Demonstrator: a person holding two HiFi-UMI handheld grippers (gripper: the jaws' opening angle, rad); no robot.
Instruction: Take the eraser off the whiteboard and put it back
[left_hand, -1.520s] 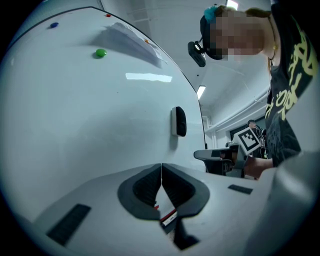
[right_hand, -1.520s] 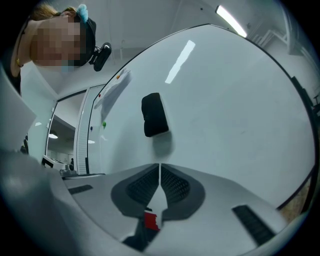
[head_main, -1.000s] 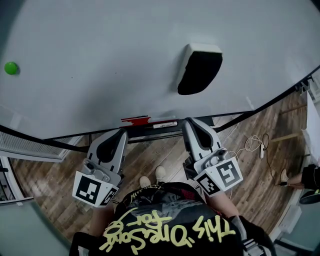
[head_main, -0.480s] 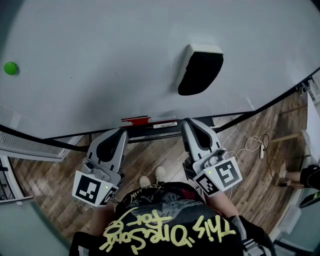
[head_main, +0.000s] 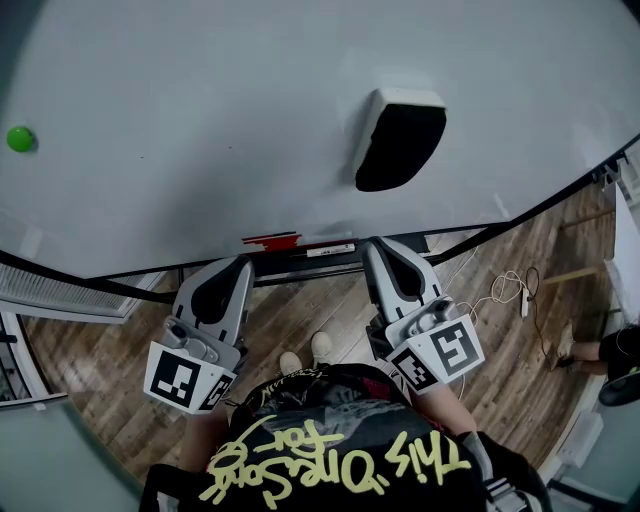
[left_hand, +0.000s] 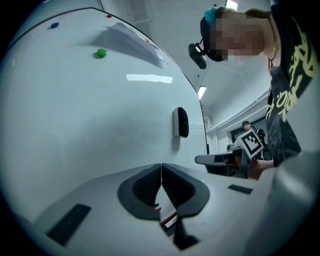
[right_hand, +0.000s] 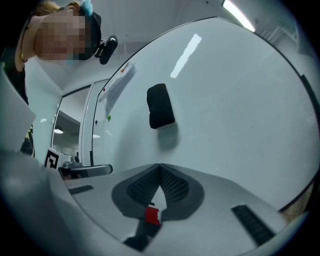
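Black felt faces outward on the eraser (head_main: 400, 140), which sits flat against the whiteboard (head_main: 200, 90) with its white back to the surface. It hangs in the lower right part of the board as the head view shows it, clear of both grippers and touched by neither.

Below it is the right gripper (head_main: 378, 243), tips pointing at the bottom edge of the board. In the right gripper view its ribbed dark pads (right_hand: 172, 186) are pressed together with nothing between them, and the eraser shows above and ahead of them on the bare white surface. The left gripper (head_main: 243, 262) is beside it, further from the eraser, also aimed at the board's lower edge. Its jaws are clenched as well, pad against pad, holding nothing, and in its own view the eraser is seen edge-on off to the right.

A red patch (head_main: 270, 240) lies on the board's bottom rail between the two grippers' tips. A green magnet (head_main: 19, 138) sticks to the board far to the left, well apart from the eraser. In the gripper views a sheet of paper (left_hand: 135, 42) is fixed higher up. Under the board are a wooden floor (head_main: 500, 340) and a loose white cable (head_main: 505, 290).
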